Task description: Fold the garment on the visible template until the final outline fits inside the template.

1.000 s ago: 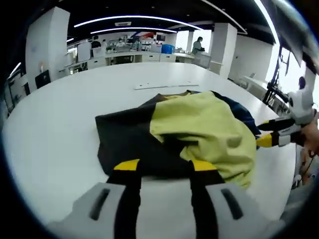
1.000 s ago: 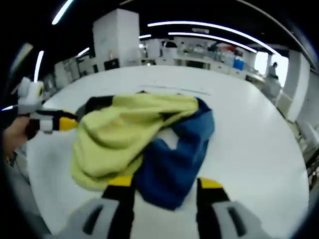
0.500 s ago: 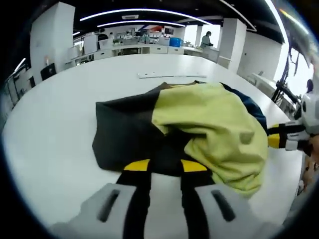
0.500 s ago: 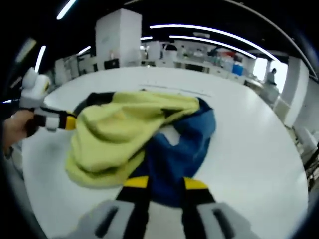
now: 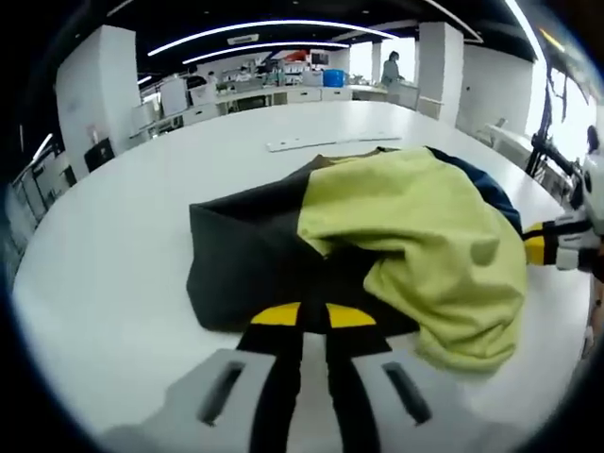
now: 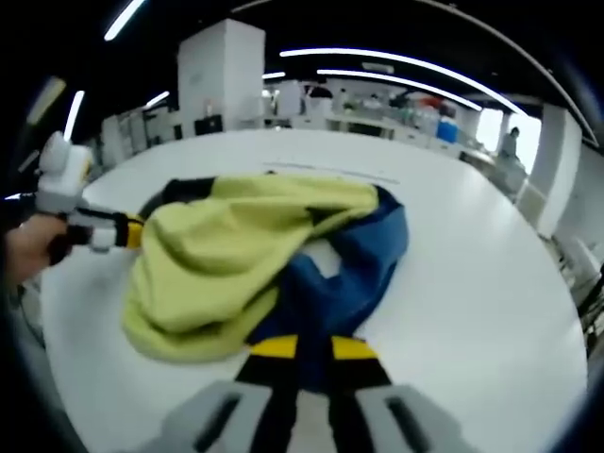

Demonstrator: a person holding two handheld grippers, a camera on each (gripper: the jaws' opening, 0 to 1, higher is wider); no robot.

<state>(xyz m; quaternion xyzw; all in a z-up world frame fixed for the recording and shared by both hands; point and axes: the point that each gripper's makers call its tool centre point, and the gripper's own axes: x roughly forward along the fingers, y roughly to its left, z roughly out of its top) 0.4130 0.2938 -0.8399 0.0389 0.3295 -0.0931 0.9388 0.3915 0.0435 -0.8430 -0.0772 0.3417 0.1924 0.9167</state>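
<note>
Garment bunched in loose heap on white table. Left gripper pinched on black hem; right gripper pinched on blue edge. Probably light, limp, sags. Best gripped at hems, corners.

Each hand-held gripper has black jaws with yellow tips (grey housing, slotted, at the base).
</note>
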